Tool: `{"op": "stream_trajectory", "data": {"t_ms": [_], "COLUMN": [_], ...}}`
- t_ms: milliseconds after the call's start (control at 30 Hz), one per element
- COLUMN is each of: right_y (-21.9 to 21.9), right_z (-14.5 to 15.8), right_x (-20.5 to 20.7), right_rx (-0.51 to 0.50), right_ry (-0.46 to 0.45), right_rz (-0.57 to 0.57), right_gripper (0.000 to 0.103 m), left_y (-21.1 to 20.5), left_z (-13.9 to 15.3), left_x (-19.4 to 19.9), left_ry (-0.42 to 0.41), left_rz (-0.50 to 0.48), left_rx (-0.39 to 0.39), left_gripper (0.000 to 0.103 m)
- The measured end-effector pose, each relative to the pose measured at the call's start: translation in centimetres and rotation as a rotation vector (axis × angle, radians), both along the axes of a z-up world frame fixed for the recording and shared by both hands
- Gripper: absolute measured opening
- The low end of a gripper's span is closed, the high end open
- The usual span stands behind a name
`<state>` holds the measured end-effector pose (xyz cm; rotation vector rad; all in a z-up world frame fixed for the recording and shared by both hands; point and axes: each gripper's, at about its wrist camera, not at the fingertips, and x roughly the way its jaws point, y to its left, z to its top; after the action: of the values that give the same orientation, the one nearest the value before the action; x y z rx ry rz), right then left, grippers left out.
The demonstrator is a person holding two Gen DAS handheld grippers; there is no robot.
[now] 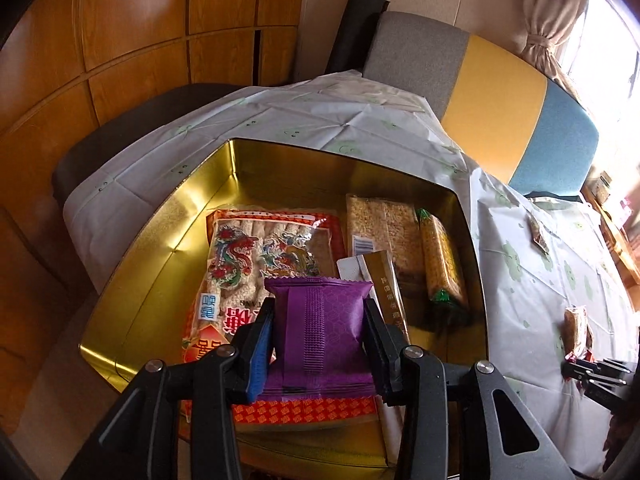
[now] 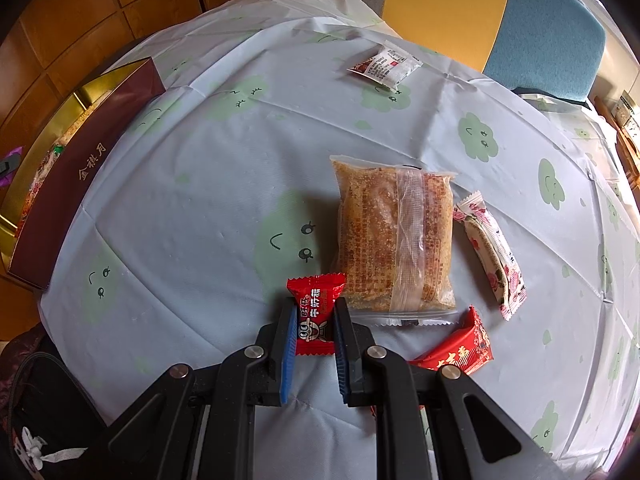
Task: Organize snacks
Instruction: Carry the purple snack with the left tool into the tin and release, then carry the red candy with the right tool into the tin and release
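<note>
My left gripper [image 1: 319,308] is shut on a purple snack packet [image 1: 320,340], held upright over the open gold tin [image 1: 160,216]. Inside the tin lie a large red packet with a dragon print [image 1: 248,256], a clear packet of rice cakes [image 1: 380,220], a yellow bar with green ends [image 1: 442,264] and a gold stick packet [image 1: 384,280]. My right gripper [image 2: 315,305] is shut on a small red candy [image 2: 316,286] just above the tablecloth. Near it lie a big crumbly cake packet [image 2: 394,236], a floral stick packet [image 2: 492,252], a red packet [image 2: 460,348] and a white sachet [image 2: 384,65].
The tin's maroon outer wall [image 2: 80,168] stands at the left of the table [image 2: 200,200], which has a pale cloth with green faces. A grey, yellow and blue chair back [image 1: 500,120] stands behind. Wooden cabinets [image 1: 120,40] are to the left. A dark bag [image 2: 36,400] sits at the near left.
</note>
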<state>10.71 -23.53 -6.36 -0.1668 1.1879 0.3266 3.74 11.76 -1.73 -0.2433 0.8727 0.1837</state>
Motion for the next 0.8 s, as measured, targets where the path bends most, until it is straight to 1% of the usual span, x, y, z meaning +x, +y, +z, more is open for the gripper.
{"op": "stream_trajectory", "data": {"t_ms": [33, 67, 100, 133, 300, 400, 733, 800], "right_y": [0.0, 0.0, 0.0, 0.0, 0.0, -0.1, 0.1, 0.0], "right_z": [0.0, 0.0, 0.0, 0.0, 0.0, 0.0, 0.3, 0.7], "right_x": [0.0, 0.0, 0.0, 0.0, 0.0, 0.0, -0.2, -0.3], "right_rx": [0.001, 0.001, 0.002, 0.003, 0.002, 0.005, -0.002, 0.015], "right_ry": [0.000, 0.000, 0.000, 0.000, -0.003, -0.002, -0.001, -0.001], "right_rz": [0.000, 0.000, -0.002, -0.003, -0.004, -0.006, -0.029, -0.046], "right_gripper": [0.016, 0.016, 0.016, 0.016, 0.016, 0.016, 0.016, 0.016], "left_y": [-0.3, -0.6, -0.8, -0.9, -1.9, -2.0, -2.6, -2.5], "left_z": [-0.2, -0.4, -0.7, -0.7, -1.0, -1.0, -0.1, 0.0], "left_x": [-0.1, 0.1, 0.1, 0.4, 0.4, 0.3, 0.0, 0.0], "left_ry": [0.005, 0.011, 0.020, 0.023, 0.031, 0.034, 0.009, 0.006], "left_rz": [-0.012, -0.017, -0.024, -0.025, -0.018, -0.014, -0.022, -0.022], "left_rx": [-0.004, -0.012, -0.028, -0.032, 0.064, 0.094, 0.126, 0.123], "left_gripper": [0.043, 0.046, 0.053, 0.054, 0.054, 0.054, 0.054, 0.054]}}
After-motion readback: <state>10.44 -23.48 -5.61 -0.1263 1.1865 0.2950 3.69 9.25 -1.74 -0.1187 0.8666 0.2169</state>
